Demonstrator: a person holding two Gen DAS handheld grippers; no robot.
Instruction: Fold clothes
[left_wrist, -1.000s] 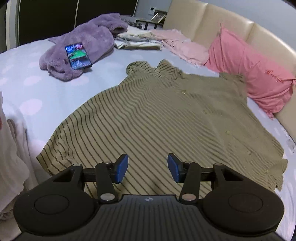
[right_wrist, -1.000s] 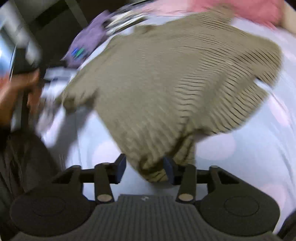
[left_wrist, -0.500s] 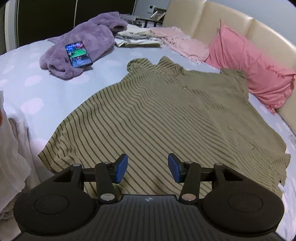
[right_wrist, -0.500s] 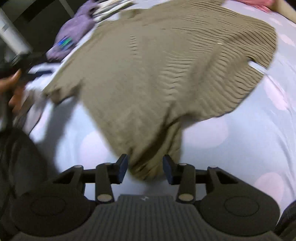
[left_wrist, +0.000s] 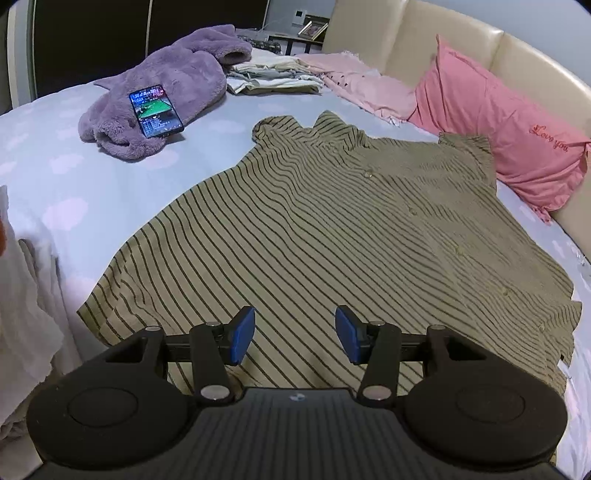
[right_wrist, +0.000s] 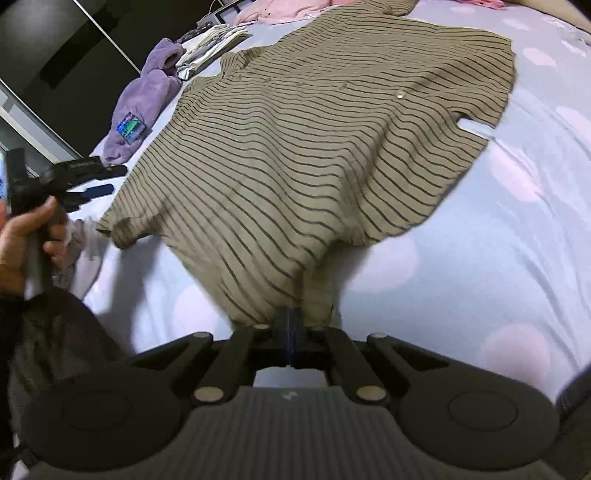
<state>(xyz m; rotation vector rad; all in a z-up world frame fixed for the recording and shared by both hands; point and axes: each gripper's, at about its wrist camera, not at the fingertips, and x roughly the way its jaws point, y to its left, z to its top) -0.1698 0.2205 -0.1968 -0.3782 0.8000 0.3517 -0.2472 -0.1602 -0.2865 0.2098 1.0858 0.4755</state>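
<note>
Home bedroom: bed with padded headboard, pink pillow, clothes piles.

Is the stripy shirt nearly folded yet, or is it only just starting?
Only just starting. Done: the striped shirt lies spread flat on the bed, and a stack of folded clothes sits behind it. In hand: the right claw has just closed on the shirt's near edge, while the left claw hangs open above the cloth. Left: every fold, because no part is turned over yet.
</note>
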